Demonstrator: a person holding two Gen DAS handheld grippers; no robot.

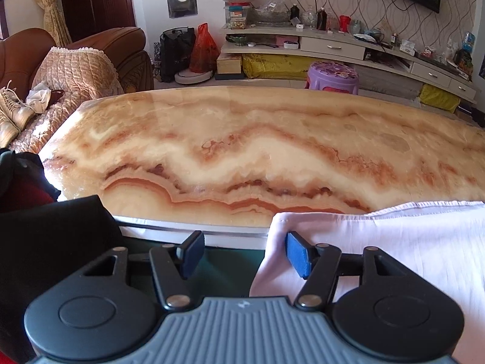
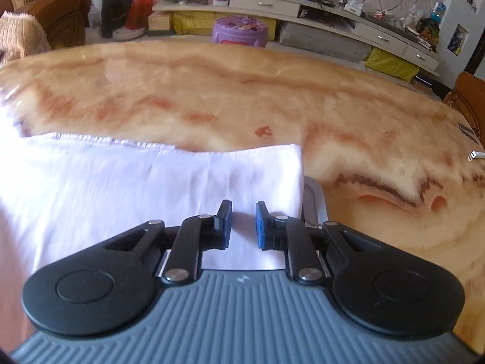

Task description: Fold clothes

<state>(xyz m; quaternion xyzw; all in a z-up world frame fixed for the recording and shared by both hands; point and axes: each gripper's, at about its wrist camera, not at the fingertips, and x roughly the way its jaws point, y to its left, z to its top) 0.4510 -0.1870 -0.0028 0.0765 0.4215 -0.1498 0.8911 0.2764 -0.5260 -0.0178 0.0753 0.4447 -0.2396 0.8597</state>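
A pale pink-white garment [image 1: 409, 242] lies over the near edge of the marble table [image 1: 242, 139] and hangs down toward me. My left gripper [image 1: 242, 251] is open beside the garment's left edge, with its right pad [image 1: 298, 253] against the cloth. In the right wrist view the same garment [image 2: 121, 182] spreads across the near left of the table [image 2: 272, 97]. My right gripper [image 2: 244, 226] hovers over the garment's right corner, with its jaws a small gap apart and holding nothing.
A black cloth [image 1: 54, 236] lies at the near left off the table. A brown sofa with a quilted cover [image 1: 75, 69] stands to the left. A purple stool [image 1: 333, 75] and a TV shelf [image 1: 333, 45] stand beyond the table. A chair [image 2: 466, 100] is at the right.
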